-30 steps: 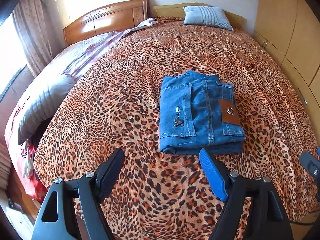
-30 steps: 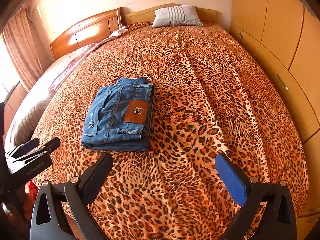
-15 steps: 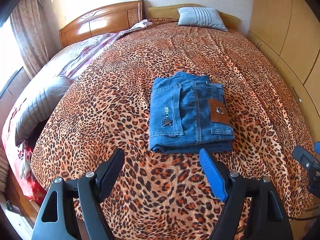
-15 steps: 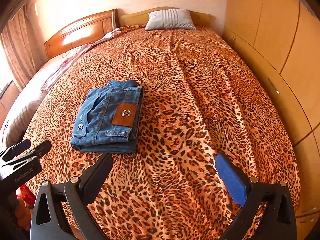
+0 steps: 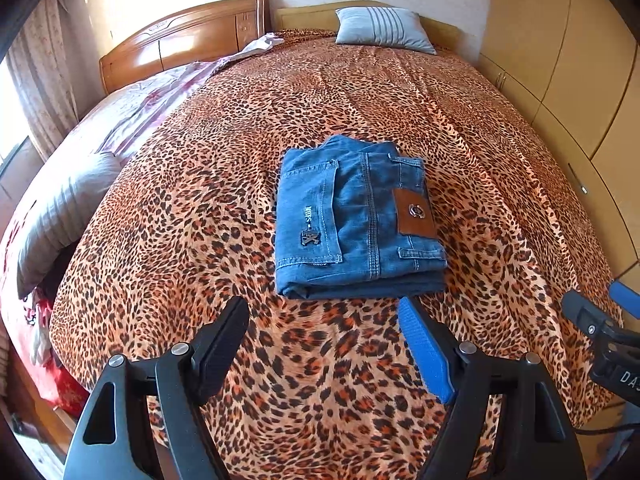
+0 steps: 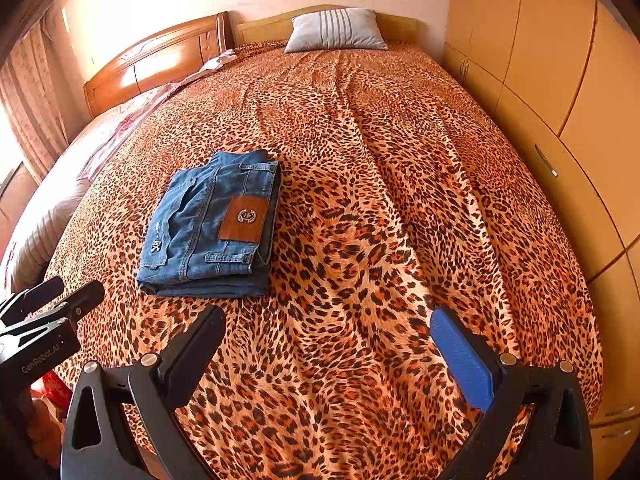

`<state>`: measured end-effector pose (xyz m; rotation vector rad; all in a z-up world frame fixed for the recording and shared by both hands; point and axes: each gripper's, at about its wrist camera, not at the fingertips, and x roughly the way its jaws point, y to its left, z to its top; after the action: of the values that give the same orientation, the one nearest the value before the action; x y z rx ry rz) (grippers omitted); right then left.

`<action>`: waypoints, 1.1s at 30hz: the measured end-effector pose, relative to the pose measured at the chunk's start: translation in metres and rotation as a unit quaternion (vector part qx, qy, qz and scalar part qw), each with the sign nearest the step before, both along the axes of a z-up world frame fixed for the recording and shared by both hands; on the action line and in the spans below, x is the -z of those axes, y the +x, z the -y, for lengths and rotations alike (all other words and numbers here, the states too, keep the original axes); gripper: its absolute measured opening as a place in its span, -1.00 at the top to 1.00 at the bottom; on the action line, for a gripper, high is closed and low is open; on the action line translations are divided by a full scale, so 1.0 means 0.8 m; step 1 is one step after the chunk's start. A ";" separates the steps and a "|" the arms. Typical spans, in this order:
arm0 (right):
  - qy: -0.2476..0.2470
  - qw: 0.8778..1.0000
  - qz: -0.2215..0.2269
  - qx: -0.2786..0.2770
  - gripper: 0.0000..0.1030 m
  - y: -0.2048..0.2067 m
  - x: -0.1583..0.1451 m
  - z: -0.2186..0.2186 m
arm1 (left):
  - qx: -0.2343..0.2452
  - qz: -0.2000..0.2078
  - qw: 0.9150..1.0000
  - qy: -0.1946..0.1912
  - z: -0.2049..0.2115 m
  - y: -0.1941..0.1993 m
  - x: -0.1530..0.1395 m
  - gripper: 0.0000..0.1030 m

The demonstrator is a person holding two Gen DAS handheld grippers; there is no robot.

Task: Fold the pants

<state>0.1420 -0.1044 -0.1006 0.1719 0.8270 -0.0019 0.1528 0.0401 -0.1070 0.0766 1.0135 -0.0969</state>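
Both held above the leopard-print bedspread (image 5: 168,216), nothing gripped: left gripper (image 5: 324,320) spread wide, right gripper (image 6: 328,332) same. Folded jeans (image 5: 356,220) lying flat just past the left fingertips, off ahead-left of the right ones. Way beyond, striped grey pillow (image 6: 336,30) against the headboard (image 5: 180,48).

Not much going on: both views have swung a bit, so the folded jeans (image 5: 358,220) sit slightly further left in each one now.
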 end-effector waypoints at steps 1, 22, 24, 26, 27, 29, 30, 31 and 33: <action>0.001 1.000 -0.001 0.000 -0.99 0.000 0.000 0.000 | 0.001 -0.001 1.000 -0.001 0.000 0.000 0.000 -0.50; 0.007 1.000 -0.012 0.005 -0.99 0.000 0.004 0.003 | 0.001 -0.004 1.000 -0.004 0.001 0.001 0.003 -0.50; 0.007 1.000 -0.013 0.005 -0.99 0.000 0.004 0.003 | 0.002 -0.004 1.000 -0.004 0.002 0.001 0.003 -0.50; 0.008 1.000 -0.014 0.005 -0.99 0.000 0.005 0.003 | 0.002 -0.004 1.000 -0.003 0.003 0.000 0.003 -0.50; 0.008 1.000 -0.015 0.006 -0.99 0.000 0.005 0.003 | 0.003 -0.004 1.000 -0.003 0.003 0.000 0.004 -0.50; 0.008 1.000 -0.016 0.006 -0.99 0.000 0.005 0.004 | 0.003 -0.004 1.000 -0.004 0.003 0.000 0.004 -0.50; 0.008 1.000 -0.016 0.006 -0.99 -0.001 0.005 0.004 | 0.003 -0.004 1.000 -0.004 0.004 0.000 0.003 -0.50; 0.008 1.000 -0.016 0.006 -0.99 -0.001 0.006 0.004 | 0.003 -0.004 1.000 -0.005 0.003 0.000 0.003 -0.50; 0.008 1.000 -0.016 0.006 -0.99 -0.001 0.006 0.004 | 0.003 -0.004 1.000 -0.005 0.004 0.000 0.004 -0.50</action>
<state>0.1412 -0.1076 -0.1051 0.1920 0.8573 -0.0101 0.1525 0.0372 -0.1099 0.0705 1.0204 -0.1068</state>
